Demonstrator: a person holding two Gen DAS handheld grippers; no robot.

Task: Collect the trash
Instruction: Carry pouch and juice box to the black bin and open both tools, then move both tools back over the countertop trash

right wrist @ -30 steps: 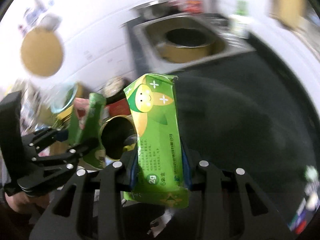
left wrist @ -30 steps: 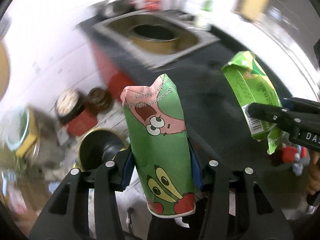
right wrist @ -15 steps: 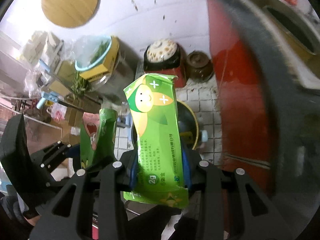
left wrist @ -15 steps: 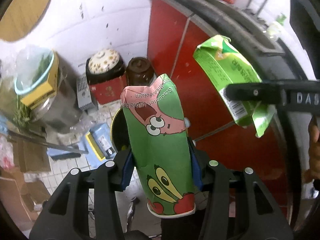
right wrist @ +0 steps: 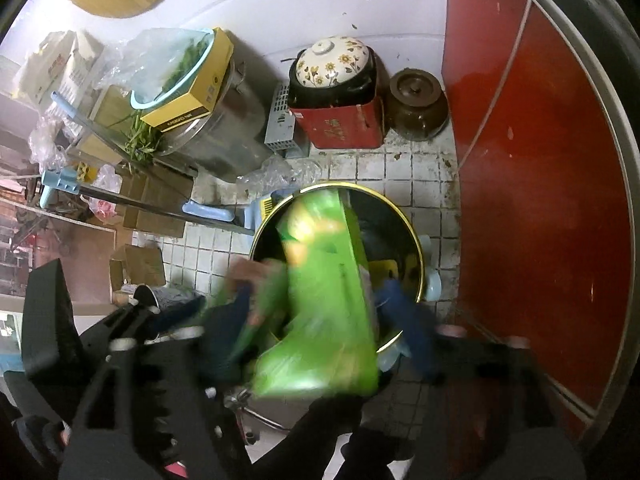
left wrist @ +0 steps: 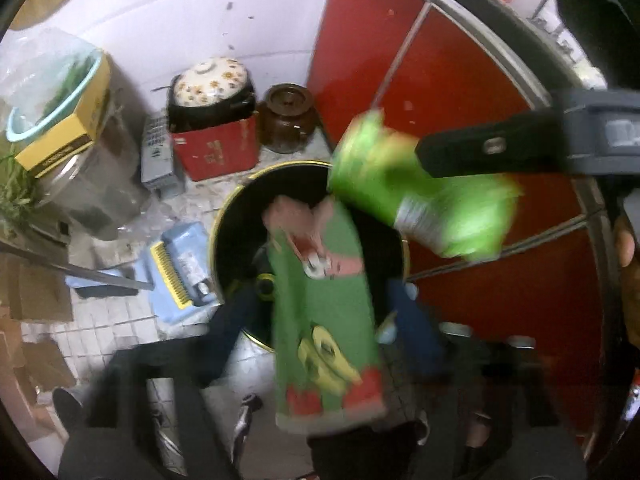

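Note:
A round black trash bin with a yellow rim [left wrist: 228, 216] [right wrist: 416, 248] stands on the tiled floor right below both grippers. In the left wrist view, my left gripper [left wrist: 324, 316] points down over it, jaws opening. The green carton with a pink cartoon face [left wrist: 324, 328] is blurred between the pads, with a gap on each side. My right gripper [right wrist: 320, 304] is also opening. Its bright green carton [right wrist: 328, 312] [left wrist: 420, 200] is blurred and loose between the blue pads, over the bin's mouth. The left gripper [right wrist: 132, 328] shows at lower left in the right wrist view.
A red cabinet front [right wrist: 540, 200] runs along the right. Behind the bin stand a brown jar [right wrist: 416, 108], a flowered pot on a red box [right wrist: 336, 120] and a steel drum [right wrist: 216, 148] bearing a yellow box. A blue dustpan [left wrist: 180, 268] lies to the bin's left.
Both grippers have sunk toward the bin and their jaws have spread. The two cartons, firmly pinched before, now sit loose and blurred between the pads.

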